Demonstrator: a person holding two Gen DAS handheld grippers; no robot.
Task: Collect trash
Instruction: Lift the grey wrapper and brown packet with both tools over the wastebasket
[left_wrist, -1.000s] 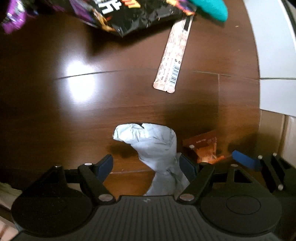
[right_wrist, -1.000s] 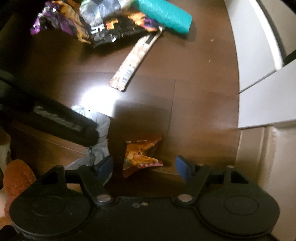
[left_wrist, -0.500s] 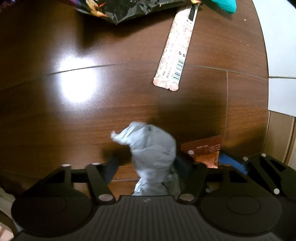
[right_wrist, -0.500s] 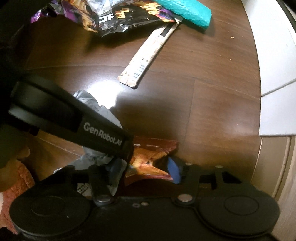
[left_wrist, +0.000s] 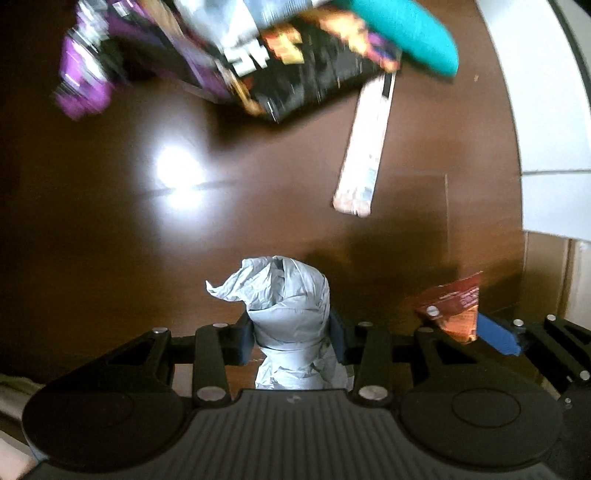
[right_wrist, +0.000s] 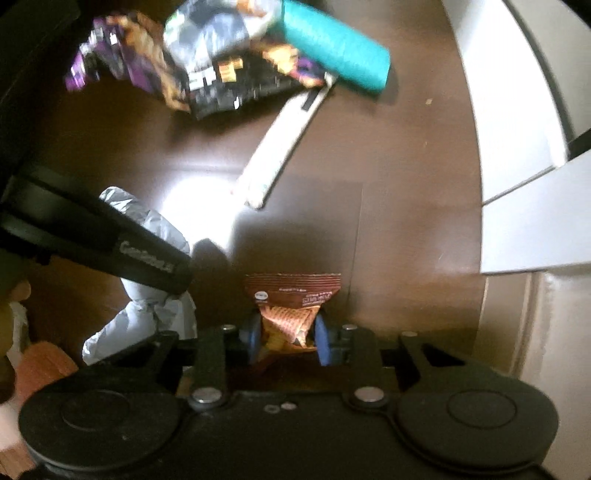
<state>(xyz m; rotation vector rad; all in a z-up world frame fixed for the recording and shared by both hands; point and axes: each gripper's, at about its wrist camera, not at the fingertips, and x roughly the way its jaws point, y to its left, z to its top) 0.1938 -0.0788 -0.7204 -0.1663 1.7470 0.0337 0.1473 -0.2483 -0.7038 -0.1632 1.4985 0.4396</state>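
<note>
My left gripper (left_wrist: 291, 334) is shut on a crumpled grey plastic bag (left_wrist: 286, 301), held above the dark wooden floor (left_wrist: 110, 229). My right gripper (right_wrist: 286, 338) is shut on a small brown-orange snack wrapper (right_wrist: 291, 306), which also shows at the right of the left wrist view (left_wrist: 456, 306). The grey bag shows at the left of the right wrist view (right_wrist: 155, 236), partly hidden behind the left gripper's body. More trash lies farther off: a black-purple chip bag (left_wrist: 266, 62), a long pale wrapper strip (left_wrist: 365, 151) and a teal roll (left_wrist: 406, 33).
A white cabinet or door panel (right_wrist: 517, 129) runs along the right side. Something orange and soft (right_wrist: 40, 365) sits at the lower left of the right wrist view. The chip bag (right_wrist: 207, 70), strip (right_wrist: 280, 144) and teal roll (right_wrist: 336, 48) lie ahead.
Both grippers closed: the left on the grey bag, the right on the snack wrapper. Both have risen and pulled back, so more of the far trash pile shows.
</note>
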